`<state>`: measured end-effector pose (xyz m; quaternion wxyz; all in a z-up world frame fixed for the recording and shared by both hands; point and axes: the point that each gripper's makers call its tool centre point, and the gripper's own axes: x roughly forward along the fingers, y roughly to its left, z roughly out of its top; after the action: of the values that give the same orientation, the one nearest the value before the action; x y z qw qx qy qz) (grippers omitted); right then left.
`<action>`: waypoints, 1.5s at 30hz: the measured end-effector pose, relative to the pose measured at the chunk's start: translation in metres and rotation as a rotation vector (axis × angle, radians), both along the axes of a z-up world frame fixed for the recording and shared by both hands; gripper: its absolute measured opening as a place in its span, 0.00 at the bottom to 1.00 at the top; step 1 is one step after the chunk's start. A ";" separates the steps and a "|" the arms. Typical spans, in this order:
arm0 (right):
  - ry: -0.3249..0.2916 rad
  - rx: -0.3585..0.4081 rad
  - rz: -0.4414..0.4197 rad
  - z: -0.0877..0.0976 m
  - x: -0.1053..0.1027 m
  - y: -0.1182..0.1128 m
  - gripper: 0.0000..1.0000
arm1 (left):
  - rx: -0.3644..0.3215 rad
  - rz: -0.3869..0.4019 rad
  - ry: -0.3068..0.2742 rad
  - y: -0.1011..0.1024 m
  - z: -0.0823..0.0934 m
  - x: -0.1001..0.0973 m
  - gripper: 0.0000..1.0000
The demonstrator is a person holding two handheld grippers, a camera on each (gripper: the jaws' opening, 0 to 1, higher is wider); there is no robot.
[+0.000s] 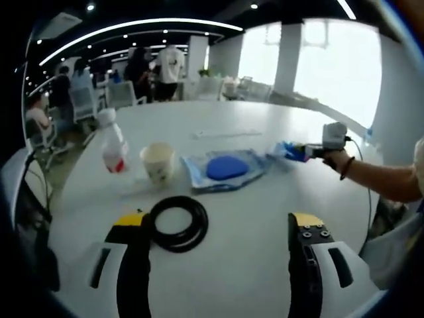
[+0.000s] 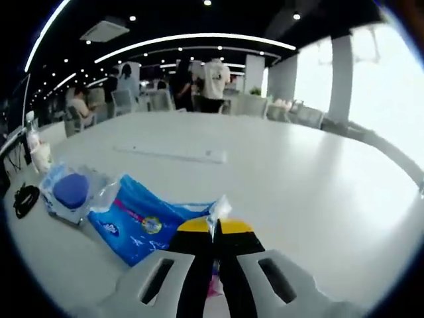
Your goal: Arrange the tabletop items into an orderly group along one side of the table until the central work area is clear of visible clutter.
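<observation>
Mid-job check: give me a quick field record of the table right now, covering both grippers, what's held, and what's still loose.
left gripper: jaws open, holding nothing, over the near table edge
right gripper: jaws shut on the edge of the blue packet
black cable coil: flat on the table, beside the left gripper's left jaw
bagged blue disc: in clear plastic, mid-table
paper cup: upright, left of the bagged disc
bottle: upright, left of the cup
white strip: lying farther across the table
table: white, round-edged
</observation>
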<state>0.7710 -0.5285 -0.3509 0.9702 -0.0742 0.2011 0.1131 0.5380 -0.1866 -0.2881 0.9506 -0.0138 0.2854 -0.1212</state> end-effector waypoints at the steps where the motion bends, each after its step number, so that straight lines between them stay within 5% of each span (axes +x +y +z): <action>1: -0.010 -0.001 0.010 0.003 0.002 0.001 0.01 | 0.000 -0.005 -0.001 -0.001 0.000 0.000 0.84; 24: -0.024 -0.029 0.064 -0.009 0.014 0.005 0.03 | -0.018 -0.029 0.022 -0.009 -0.008 -0.001 0.81; 45: 0.058 0.086 -0.050 -0.010 0.000 -0.007 0.28 | -0.003 -0.027 0.019 -0.006 -0.005 -0.003 0.86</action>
<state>0.7712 -0.5352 -0.3609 0.9688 -0.0244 0.2257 0.0997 0.5348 -0.1925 -0.2931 0.9461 -0.0125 0.2945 -0.1345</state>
